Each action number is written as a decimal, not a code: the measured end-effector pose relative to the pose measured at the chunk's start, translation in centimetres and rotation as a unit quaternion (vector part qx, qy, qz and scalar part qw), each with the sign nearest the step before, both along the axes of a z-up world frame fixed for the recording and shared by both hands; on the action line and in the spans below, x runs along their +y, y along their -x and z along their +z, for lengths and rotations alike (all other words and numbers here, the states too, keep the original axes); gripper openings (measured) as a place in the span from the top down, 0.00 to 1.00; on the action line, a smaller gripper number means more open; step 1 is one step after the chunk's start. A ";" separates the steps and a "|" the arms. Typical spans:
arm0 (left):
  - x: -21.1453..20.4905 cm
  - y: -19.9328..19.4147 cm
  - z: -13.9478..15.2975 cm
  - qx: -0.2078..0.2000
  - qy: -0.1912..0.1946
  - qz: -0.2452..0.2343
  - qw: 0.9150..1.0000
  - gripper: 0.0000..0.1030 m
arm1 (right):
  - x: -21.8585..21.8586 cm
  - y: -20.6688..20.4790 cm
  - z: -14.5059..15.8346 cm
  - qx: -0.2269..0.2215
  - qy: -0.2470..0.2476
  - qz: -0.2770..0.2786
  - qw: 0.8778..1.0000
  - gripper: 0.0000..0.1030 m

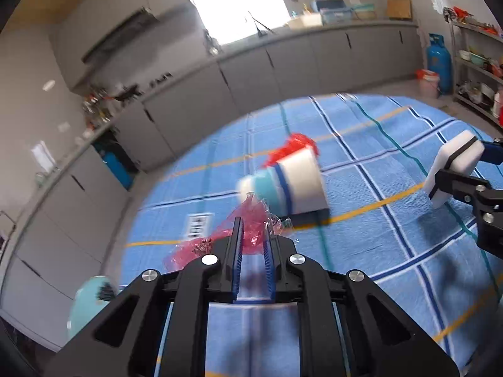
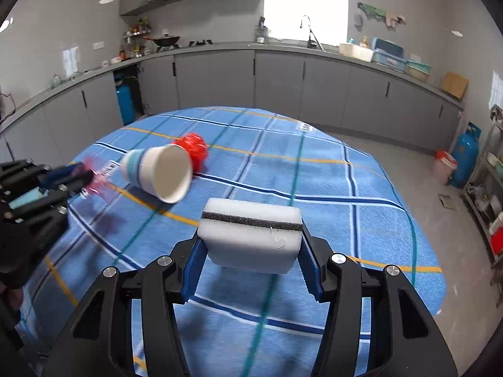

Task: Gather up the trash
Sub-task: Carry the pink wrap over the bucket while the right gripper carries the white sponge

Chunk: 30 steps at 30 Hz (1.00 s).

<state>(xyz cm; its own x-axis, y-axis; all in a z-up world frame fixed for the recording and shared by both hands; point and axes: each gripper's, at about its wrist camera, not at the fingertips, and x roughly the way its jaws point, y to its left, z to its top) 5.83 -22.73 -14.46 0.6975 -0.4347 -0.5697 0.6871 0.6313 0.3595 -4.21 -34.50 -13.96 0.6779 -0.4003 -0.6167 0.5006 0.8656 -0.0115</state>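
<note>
Two risks stand out, listed near to far from the jaws.

Risk 1, at the left gripper (image 1: pixel 253 235): its jaws stand nearly together, pinching a red cellophane wrapper (image 1: pixel 248 227) by one thin edge. Most of the film hangs loose to the left of and ahead of the fingertips. Judgement: a slick, crinkled sheet held by so little may slide out on any quick swing.

Risk 2, just ahead of those jaws: a paper cup (image 1: pixel 287 182) lies on its side on the blue checked tablecloth (image 1: pixel 361 267), base toward the wrapper, apparently touching it. Judgement: dragging the film could set the cup rolling toward the edge of the worktop.

Item, right gripper (image 2: pixel 251 245): jaws half spread and clamped on a white sponge (image 2: pixel 251 235) with a dark middle layer, held clear of the cloth. Judgement: secure, yet this hand cannot take anything more.

Item, wrapper: translucent red, creased, glinting, partly blurred.

Item, cup: white with teal and blue bands near the base, mouth open toward the right gripper, looks empty.

Item, beyond the cup: a crumpled red plastic wad (image 2: pixel 191 149), touching or just behind the cup's rim; which, I cannot tell.
</note>
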 end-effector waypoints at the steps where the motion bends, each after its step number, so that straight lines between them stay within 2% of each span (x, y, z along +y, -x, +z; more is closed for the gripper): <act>1: 0.7 -0.1 0.4 -0.004 0.003 0.004 1.000 0.88 | 0.5 -0.2 0.2 -0.003 0.001 0.006 1.000 0.48; 7: 6.1 -1.8 3.1 -0.027 0.028 0.055 0.998 0.88 | 3.7 -2.3 1.6 -0.017 0.006 0.045 0.999 0.48; 15: 12.3 -5.0 4.1 -0.039 0.043 0.135 0.989 0.88 | 8.3 -6.5 2.4 -0.024 0.015 0.107 0.994 0.48; 30: 21.4 -10.3 4.3 -0.054 0.049 0.256 0.964 0.88 | 16.2 -14.5 4.3 -0.044 0.023 0.210 0.976 0.48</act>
